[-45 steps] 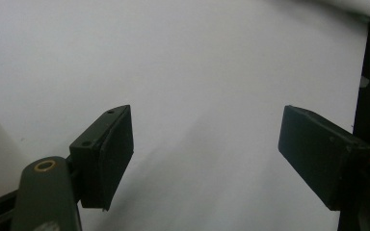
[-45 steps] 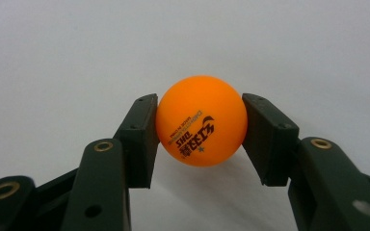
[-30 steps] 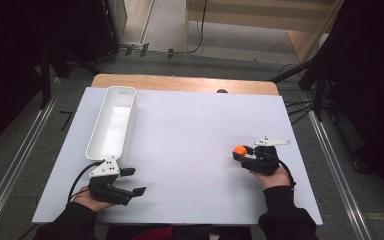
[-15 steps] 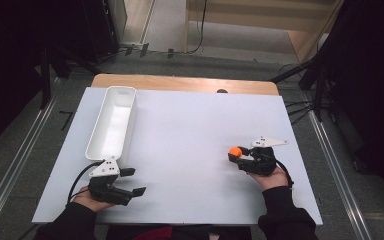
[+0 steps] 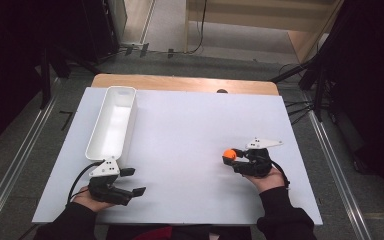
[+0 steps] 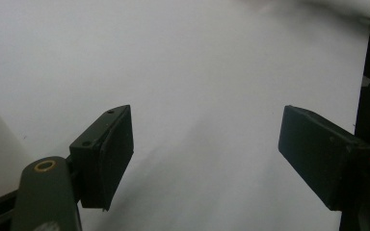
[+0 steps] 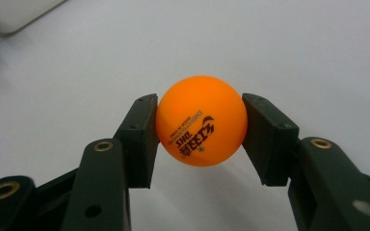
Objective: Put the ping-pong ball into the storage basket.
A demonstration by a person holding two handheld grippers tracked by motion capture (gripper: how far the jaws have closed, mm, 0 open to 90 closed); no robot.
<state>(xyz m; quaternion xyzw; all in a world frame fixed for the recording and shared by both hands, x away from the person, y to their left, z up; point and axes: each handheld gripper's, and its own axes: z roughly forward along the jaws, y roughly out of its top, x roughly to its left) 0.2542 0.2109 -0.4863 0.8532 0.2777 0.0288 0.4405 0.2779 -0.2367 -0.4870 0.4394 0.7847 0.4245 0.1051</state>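
A: Gleaming bright orange, the ball (image 7: 201, 120) was a smooth, matte sphere with dark printed lettering and a small star across its face, was it not?

B: It was. It sat squarely between the two flat black pads of the right gripper (image 7: 201, 139), which pinched it from both sides, touching its widest part.

A: And where did that put it on the table (image 5: 180, 130)?

B: Toward the near right part of the plain white sheet, held just off the surface, well apart from the long white tray (image 5: 111, 125) at the far left.

A: The left gripper (image 5: 130, 181)?

B: Its hard, blocky jaws stood spread wide over bare white sheet, with nothing between them, just beside the tray's near end
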